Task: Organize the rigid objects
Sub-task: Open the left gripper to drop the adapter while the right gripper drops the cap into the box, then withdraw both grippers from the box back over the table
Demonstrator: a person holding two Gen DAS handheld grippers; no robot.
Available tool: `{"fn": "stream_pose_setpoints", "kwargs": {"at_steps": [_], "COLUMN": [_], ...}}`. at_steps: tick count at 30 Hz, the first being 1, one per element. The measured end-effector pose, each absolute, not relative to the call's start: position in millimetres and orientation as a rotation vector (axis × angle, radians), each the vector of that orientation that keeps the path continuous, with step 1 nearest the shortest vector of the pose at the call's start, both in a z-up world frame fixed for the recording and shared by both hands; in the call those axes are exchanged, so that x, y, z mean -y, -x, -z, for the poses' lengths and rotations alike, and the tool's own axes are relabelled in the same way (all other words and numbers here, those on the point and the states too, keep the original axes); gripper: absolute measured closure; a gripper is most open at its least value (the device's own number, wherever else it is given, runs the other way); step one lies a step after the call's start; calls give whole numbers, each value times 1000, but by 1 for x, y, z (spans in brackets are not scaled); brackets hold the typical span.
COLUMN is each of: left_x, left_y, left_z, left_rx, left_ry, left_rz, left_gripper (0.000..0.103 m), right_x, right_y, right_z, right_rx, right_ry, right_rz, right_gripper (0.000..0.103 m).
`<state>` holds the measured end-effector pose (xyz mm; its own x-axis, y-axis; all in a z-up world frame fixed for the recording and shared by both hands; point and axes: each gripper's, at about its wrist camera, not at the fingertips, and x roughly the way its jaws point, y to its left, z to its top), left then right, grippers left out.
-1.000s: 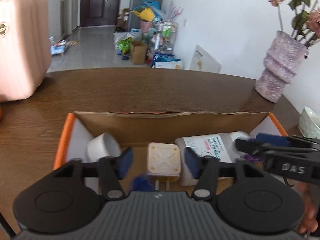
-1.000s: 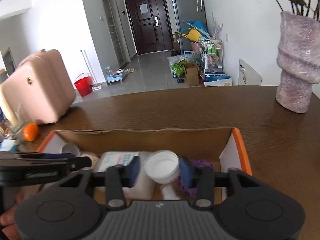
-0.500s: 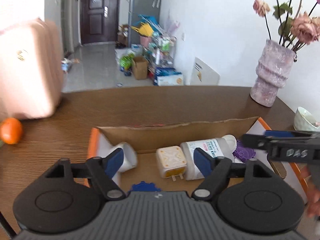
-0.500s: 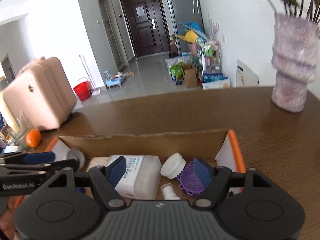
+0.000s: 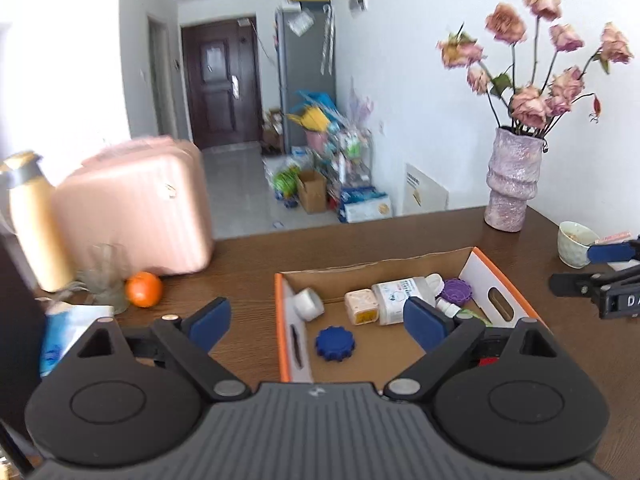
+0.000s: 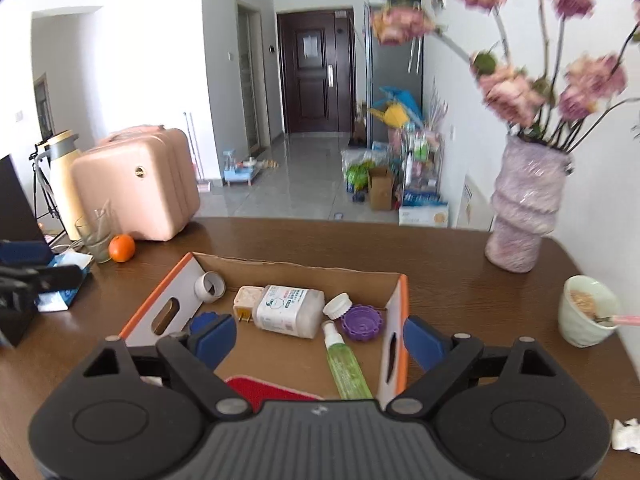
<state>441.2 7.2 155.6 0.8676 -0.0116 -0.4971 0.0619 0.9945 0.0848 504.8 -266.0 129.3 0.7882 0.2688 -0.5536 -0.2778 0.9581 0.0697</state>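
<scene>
Above the box — both tools spread, empty.

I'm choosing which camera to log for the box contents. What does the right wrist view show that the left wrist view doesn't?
Only the right wrist view shows the green spray bottle full length, a red item at the box's near edge and crumpled tissue on the table. Only the left wrist view shows the blue gear-shaped lid whole. Both show the cardboard box, white bottle, purple lid, plug adapter, tape roll, orange and vase.
</scene>
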Motion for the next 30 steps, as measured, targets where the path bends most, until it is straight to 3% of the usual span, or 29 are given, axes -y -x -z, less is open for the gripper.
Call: {"fn": "stream_pose_setpoints", "kwargs": {"at_steps": [10,20,25,30], "left_x": [1,24,32,28], "left_y": [-301,-141,-103,-114], "left_z": [-126,-37,-6,8], "left_rx": [-350,-220,-283,-346], "left_ry": [-93,-13,-61,6], "left_rz": [-86,-254,-174,-152], "left_gripper": [0,0,0,0], "right_x": [268,275,288,285], "right_y": [-385,-236,-175,-150], "right_z": [-108,-43,1,28], "right_rx": [-305,-167,-233,-286], "right_ry": [92,109,33,79], "right_rz": [-288,-367,-417,-382], "right_gripper": [9,4,2,2]}}
